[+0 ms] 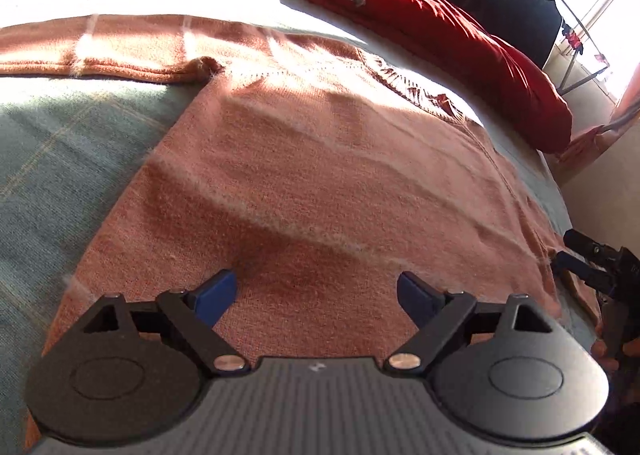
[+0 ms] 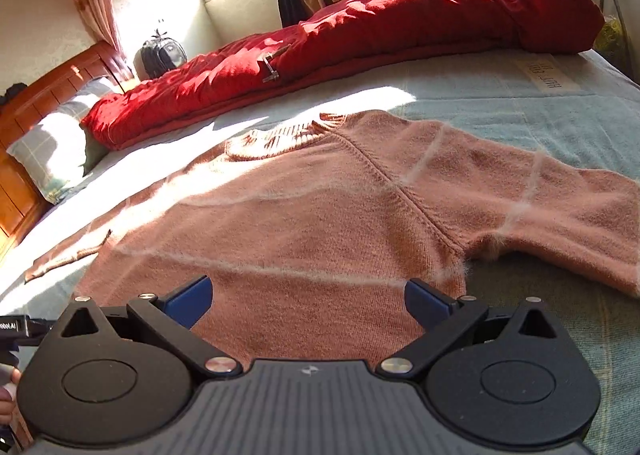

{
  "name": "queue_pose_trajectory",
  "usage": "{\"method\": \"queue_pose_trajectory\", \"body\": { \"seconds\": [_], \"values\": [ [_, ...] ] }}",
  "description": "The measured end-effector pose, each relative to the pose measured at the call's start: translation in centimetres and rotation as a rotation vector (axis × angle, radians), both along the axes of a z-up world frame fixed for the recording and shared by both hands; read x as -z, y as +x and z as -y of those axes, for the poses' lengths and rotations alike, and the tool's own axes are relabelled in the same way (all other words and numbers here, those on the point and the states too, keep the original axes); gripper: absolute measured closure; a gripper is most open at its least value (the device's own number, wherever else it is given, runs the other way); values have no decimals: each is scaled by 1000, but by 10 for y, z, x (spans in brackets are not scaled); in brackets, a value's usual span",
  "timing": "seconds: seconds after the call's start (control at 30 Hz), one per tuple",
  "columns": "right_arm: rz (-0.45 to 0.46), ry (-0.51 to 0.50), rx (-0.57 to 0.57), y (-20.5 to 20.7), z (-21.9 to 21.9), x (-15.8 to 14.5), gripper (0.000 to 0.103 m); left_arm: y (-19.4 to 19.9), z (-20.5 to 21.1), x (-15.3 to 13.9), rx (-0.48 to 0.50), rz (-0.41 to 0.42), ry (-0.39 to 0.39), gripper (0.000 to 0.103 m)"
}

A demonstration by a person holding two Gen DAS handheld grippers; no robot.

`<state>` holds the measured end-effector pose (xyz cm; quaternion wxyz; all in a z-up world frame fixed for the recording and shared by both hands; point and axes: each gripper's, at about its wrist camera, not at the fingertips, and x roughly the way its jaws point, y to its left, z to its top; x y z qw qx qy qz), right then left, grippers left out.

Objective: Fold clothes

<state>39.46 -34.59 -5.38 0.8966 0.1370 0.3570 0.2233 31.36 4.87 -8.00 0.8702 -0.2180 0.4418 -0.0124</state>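
A salmon-pink knit sweater [image 1: 320, 175] with thin pale stripes lies spread flat on the bed; it also fills the right wrist view [image 2: 304, 223]. One sleeve [image 1: 100, 51] stretches left in the left wrist view, and a sleeve [image 2: 560, 207] stretches right in the right wrist view. My left gripper [image 1: 316, 295] is open and empty, hovering over the sweater's lower body. My right gripper [image 2: 308, 301] is open and empty, low over the hem near the right armpit. The right gripper [image 1: 592, 267] shows at the sweater's right edge in the left wrist view.
The bed has a pale blue-green sheet [image 1: 60, 159]. A red quilt [image 2: 360, 39] lies folded along the far side. A pillow [image 2: 56, 139] rests against the wooden headboard [image 2: 24, 119]. A backpack [image 2: 160, 55] and a clothes rack [image 1: 520, 3] stand beyond the bed.
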Motion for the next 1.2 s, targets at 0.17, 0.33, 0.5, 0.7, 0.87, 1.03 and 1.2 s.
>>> {"method": "queue_pose_trajectory", "body": {
  "seconds": [0.17, 0.33, 0.5, 0.7, 0.87, 1.03, 1.2],
  "values": [
    [9, 129, 132, 55, 20, -10, 0, 6, 7, 0, 26, -28, 52, 13],
    [-125, 165, 270, 77, 58, 20, 0, 13, 5, 2, 46, -37, 42, 11],
    [-148, 203, 390, 48, 119, 41, 0, 19, 8, -2, 68, -41, 67, 11],
    [-129, 296, 564, 23, 173, 33, 0, 26, 19, -15, 107, 7, 120, 11],
    [-118, 314, 499, 46, 163, 34, 0, 32, 26, -14, 143, 12, 123, 11],
    [-140, 250, 465, 55, 155, 45, 0, 30, 25, -7, 139, -16, 142, 11],
    [-116, 202, 596, 22, 207, 41, 0, 33, 24, -5, 135, -23, 142, 11]
  ]
}}
